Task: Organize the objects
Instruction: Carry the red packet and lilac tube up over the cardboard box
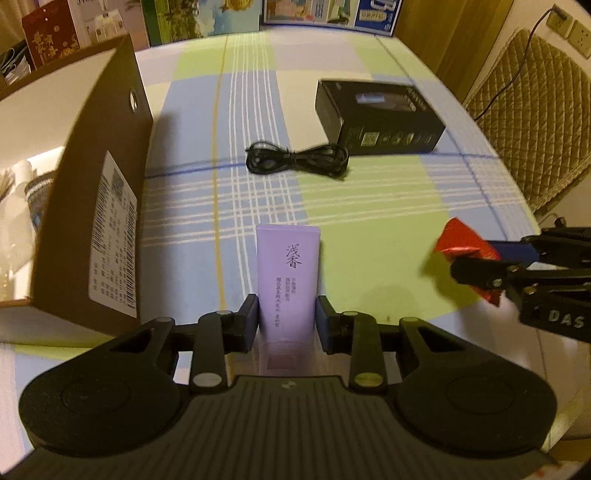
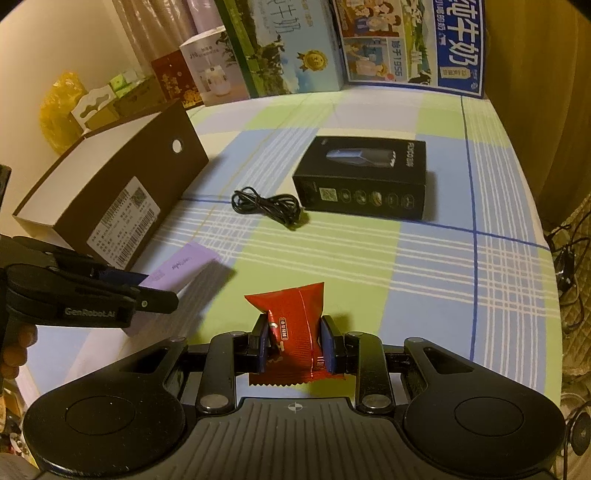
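With the left gripper clamped on the purple tube and the right gripper clamped on the red packet above the tabletop's near edge, both seem mid-carry, probably needing release into the open brown box at the left edge.

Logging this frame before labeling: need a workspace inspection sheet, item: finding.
Surface: checked blue, green and white tablecloth over the table.
Job's things: lilac plastic tube held by left gripper; red foil packet held by right gripper; open brown cardboard box at left; black product box lying flat.
Clutter: printed cartons along the back edge.
Grippers: both shut on their items.
Cables: coiled black cable beside the black product box; loose wires past the right edge.
Surroundings: quilted chair back, wall socket.
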### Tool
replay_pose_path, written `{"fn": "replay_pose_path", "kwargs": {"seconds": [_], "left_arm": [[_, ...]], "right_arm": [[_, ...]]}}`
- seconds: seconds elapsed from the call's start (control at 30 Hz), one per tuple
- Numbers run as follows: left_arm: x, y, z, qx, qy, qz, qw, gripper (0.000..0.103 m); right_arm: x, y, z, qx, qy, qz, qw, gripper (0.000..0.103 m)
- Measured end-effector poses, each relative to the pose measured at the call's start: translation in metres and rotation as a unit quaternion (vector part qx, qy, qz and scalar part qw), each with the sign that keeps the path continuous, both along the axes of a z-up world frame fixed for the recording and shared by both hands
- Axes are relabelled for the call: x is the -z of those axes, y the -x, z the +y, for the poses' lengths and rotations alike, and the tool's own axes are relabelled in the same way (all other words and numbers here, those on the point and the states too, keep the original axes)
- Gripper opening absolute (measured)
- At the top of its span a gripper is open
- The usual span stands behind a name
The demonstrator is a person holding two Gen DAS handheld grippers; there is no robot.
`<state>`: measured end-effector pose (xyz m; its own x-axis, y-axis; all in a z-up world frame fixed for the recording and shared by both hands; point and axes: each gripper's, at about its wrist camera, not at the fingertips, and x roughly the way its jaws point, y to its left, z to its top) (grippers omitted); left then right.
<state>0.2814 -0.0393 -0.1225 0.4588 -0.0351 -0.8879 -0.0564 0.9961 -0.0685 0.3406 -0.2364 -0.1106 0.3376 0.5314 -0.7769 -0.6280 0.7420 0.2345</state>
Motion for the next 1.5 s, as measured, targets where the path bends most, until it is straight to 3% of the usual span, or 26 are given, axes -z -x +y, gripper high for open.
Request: {"fn": "replay_pose_path", "kwargs": {"seconds": [0.47,0.8,1.13,1.5], "left_arm": [[-0.072,0.028,0.023,-0.002,0.027,-0.084,0.9961,0.027],[-0.116,0.057,0.081,-0.039,0.021,-0.129,0.9907,0.027],[-0.128,0.074,0.157,-0.102,0.002,-0.138,0.9851,0.027],[-0.110,0.059,0.222,-0.144,0.019,-0.119,0.9822,0.027]], "right_arm": [[-0.038,0.010,0.033,-0.019,-0.034,-0.035,0.999,0.026],[-0.073,0.024,0.100,-0.077,-0.081,-0.052,0.992,0.026],[-0.086,0.033,0.194,-0.140,-0.108,-0.056,0.983,0.025],[-0.060,0.021,0.269,-0.132,-0.066,-0.025,0.989,0.026]]}}
